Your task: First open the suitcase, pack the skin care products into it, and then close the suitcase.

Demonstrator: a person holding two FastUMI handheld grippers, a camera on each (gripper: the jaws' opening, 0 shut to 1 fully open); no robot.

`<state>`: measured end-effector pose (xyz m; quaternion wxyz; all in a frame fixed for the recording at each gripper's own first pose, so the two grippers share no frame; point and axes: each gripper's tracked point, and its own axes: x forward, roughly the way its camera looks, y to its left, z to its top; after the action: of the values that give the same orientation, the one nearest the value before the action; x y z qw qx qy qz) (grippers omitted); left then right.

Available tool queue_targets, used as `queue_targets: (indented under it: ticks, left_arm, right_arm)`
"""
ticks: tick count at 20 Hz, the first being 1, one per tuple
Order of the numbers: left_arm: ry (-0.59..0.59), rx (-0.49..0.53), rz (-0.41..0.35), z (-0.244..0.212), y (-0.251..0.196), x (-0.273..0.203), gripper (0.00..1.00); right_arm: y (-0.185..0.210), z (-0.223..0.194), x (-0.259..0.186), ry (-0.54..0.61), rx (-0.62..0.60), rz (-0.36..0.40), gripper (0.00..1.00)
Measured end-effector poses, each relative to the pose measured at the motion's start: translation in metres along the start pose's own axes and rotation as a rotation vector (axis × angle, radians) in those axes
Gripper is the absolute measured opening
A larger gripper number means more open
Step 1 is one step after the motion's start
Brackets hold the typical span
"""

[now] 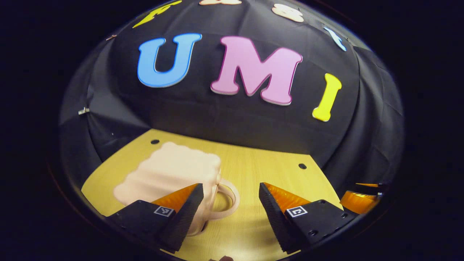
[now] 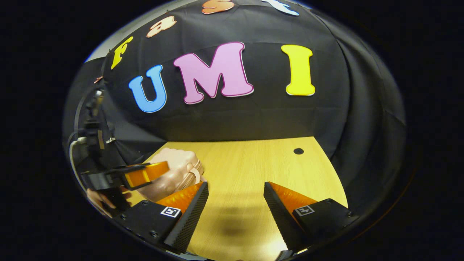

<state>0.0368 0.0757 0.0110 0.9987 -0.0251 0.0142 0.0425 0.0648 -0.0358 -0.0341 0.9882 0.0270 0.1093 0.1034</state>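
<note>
My right gripper hangs with its jaws spread wide over the bare yellow wooden desk. Ahead to my left lies the closed, pale pink ribbed hard-shell suitcase, with my left gripper just above it.

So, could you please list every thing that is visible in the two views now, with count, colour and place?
suitcase: one, pale pink, closed, on the table, beside the left gripper; a handle loop on its near side.
table: one, light wood, with small dark holes near its far edge.
booth wall: one, black cloth, behind the table.
left gripper: one, jaws open, nothing between them, above the table next to the suitcase handle.
right gripper: one, jaws open, nothing between them, above bare table.
hand: one, at the left gripper in the right gripper view.
</note>
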Motion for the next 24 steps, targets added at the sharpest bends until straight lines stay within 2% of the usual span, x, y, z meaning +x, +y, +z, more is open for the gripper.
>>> queue_targets:
  ticks: [3, 5, 8, 11, 18, 24]
  left_arm:
    - [-0.123, 0.055, 0.016, 0.050, 0.015, -0.061, 0.96]
    - [-0.175, 0.051, 0.017, 0.069, 0.023, -0.095, 0.96]
    - [-0.236, -0.004, -0.001, 0.090, 0.030, -0.139, 0.96]
    - [-0.282, 0.009, 0.027, 0.087, 0.045, -0.165, 0.96]
    - [-0.259, -0.023, 0.064, 0.075, 0.057, -0.174, 0.96]
    - [-0.273, -0.021, 0.045, 0.076, 0.060, -0.180, 0.96]
  right_arm:
    - [0.025, 0.030, -0.010, -0.084, 0.011, -0.002, 0.97]
    - [0.042, 0.047, -0.021, -0.131, 0.015, -0.007, 0.97]
    - [0.070, 0.067, -0.048, -0.218, -0.006, 0.007, 0.97]
    - [0.091, 0.076, -0.067, -0.281, -0.040, 0.020, 0.97]
    - [0.118, 0.062, -0.074, -0.264, -0.048, 0.065, 0.97]
    - [0.123, 0.059, -0.079, -0.269, -0.062, 0.064, 0.97]
